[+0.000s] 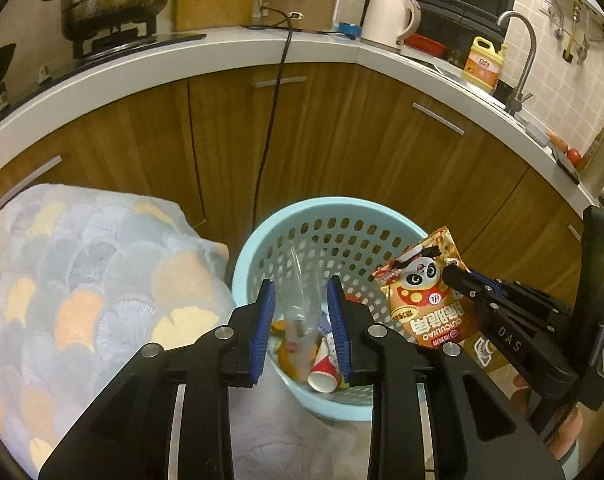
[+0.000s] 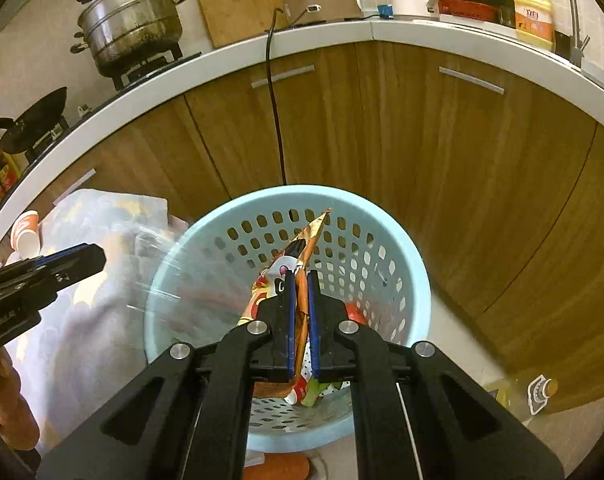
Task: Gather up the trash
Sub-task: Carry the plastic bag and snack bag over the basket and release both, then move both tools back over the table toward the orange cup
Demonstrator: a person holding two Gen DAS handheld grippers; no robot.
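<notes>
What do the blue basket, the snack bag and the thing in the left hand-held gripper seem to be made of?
Basket: pale blue moulded plastic, matt, with rows of punched holes in its wall. Snack bag: thin printed film, glossy and creased, probably foil-lined plastic; the right hand-held gripper is shut on it. Wrapper between the fingers of the left hand-held gripper: clear thin plastic, judging by its transparency and glints.

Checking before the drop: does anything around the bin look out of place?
One oddity: a black power cord dangles from the counter down the cabinet front, ending behind the blue basket. The snack bag sits firmly between the right gripper's fingers.
</notes>
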